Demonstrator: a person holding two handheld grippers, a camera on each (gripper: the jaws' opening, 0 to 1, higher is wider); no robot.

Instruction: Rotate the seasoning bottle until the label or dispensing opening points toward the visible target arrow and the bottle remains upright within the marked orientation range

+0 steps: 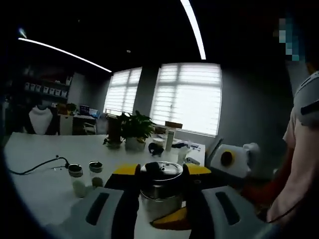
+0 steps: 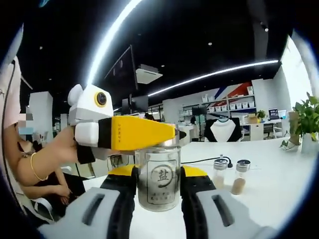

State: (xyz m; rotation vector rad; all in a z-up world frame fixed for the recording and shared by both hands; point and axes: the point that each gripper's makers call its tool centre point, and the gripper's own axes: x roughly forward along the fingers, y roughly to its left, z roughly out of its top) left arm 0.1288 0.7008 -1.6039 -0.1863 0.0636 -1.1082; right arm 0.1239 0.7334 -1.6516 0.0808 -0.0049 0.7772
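White tabletop (image 2: 279,184) at frame bottom: the seasoning bottle (image 2: 159,185) is being clamped upright by the right gripper (image 2: 158,186), its lid by the left gripper (image 1: 160,196); no arrow is being shown, so alignment cannot be judged.

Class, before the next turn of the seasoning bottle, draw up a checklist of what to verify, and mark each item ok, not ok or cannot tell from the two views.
1. Right hand-held gripper closed on the glass seasoning bottle: ok, jaws flank its body.
2. Left hand-held gripper on the bottle's metal lid: ok, jaws sit on both sides of it.
3. Bottle upright: ok in the right gripper view.
4. Label facing: toward the right gripper's camera; ok or not, cannot tell.
5. Target arrow and marked range: cannot tell.
6. Two small shakers clear of the bottle: ok, they stand apart on the white table.
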